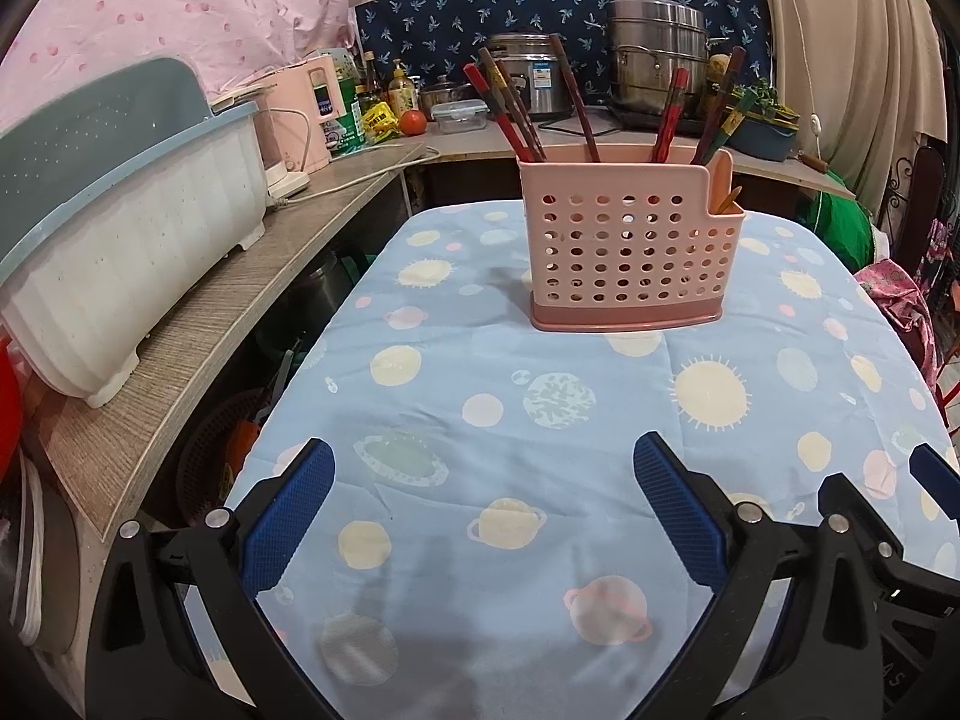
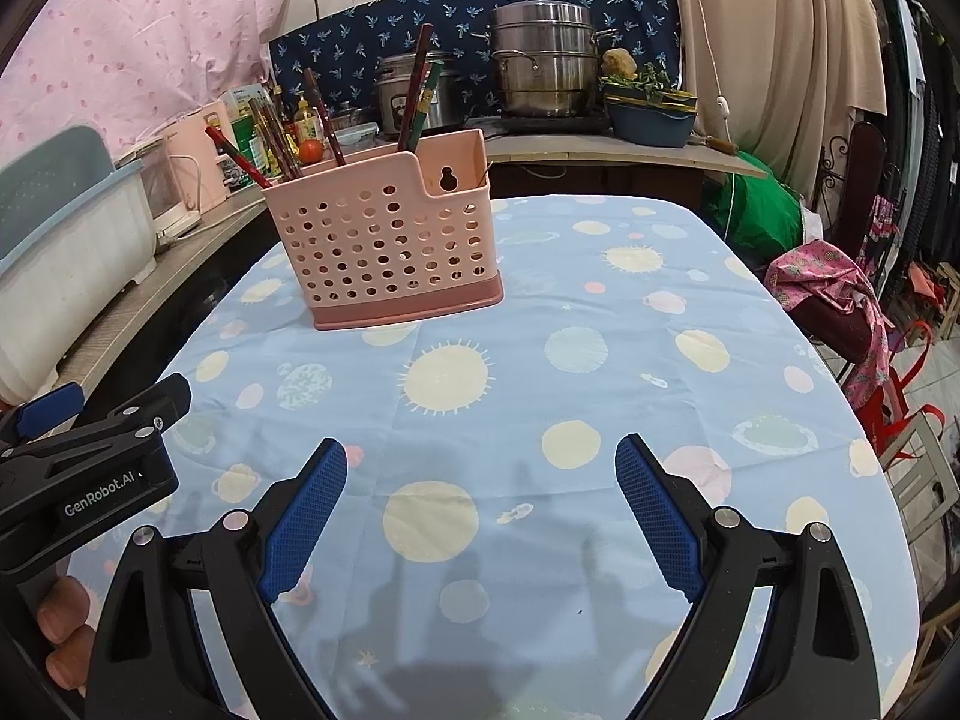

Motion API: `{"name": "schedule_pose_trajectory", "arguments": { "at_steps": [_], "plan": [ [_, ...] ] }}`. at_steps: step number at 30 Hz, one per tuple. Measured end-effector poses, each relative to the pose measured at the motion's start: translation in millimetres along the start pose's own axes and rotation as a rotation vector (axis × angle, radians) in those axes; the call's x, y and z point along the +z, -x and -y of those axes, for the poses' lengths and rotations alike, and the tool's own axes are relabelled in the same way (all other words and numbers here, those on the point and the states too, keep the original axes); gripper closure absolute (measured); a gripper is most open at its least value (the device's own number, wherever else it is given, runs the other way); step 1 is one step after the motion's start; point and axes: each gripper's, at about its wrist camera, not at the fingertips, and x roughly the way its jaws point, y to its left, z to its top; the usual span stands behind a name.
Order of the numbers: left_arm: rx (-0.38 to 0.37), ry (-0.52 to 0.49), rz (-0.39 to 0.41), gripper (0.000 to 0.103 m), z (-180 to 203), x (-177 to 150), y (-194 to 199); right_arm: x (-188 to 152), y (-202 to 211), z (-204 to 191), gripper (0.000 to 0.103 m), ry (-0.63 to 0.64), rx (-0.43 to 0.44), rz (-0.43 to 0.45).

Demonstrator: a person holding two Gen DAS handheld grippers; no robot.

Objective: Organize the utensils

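Note:
A pink perforated utensil holder (image 1: 630, 246) stands upright on the table with the blue planet-print cloth (image 1: 480, 420). Several red and brown chopsticks (image 1: 522, 114) stick up out of its main compartment, and a thin wooden stick shows in its low side pocket. It also shows in the right wrist view (image 2: 384, 240), with chopsticks (image 2: 270, 138) in it. My left gripper (image 1: 483, 468) is open and empty, low over the cloth, well short of the holder. My right gripper (image 2: 480, 468) is open and empty, to the right of the left one. The left gripper's body (image 2: 90, 468) shows beside it.
A white dish rack with a grey-blue lid (image 1: 120, 228) sits on a wooden side counter (image 1: 180, 348) to the left. The back counter holds a rice cooker (image 1: 528, 78), a steel steamer pot (image 1: 657, 54), bottles and a tomato (image 1: 413, 122). A chair with pink cloth (image 2: 828, 282) stands at the right.

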Motion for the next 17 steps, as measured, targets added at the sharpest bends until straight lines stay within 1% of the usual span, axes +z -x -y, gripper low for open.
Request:
{"name": "schedule_pose_trajectory", "arguments": {
  "at_steps": [7, 17],
  "plan": [
    [-0.002, -0.001, -0.001, 0.008, -0.2, 1.1, -0.2, 1.3, -0.6, -0.8, 0.016, -0.003, 0.0, 0.001],
    [-0.009, -0.01, 0.009, 0.007, 2.8, 7.3, -5.2, 13.4, -7.0, -6.2, 0.016, 0.0, 0.007, 0.012]
  ]
}}
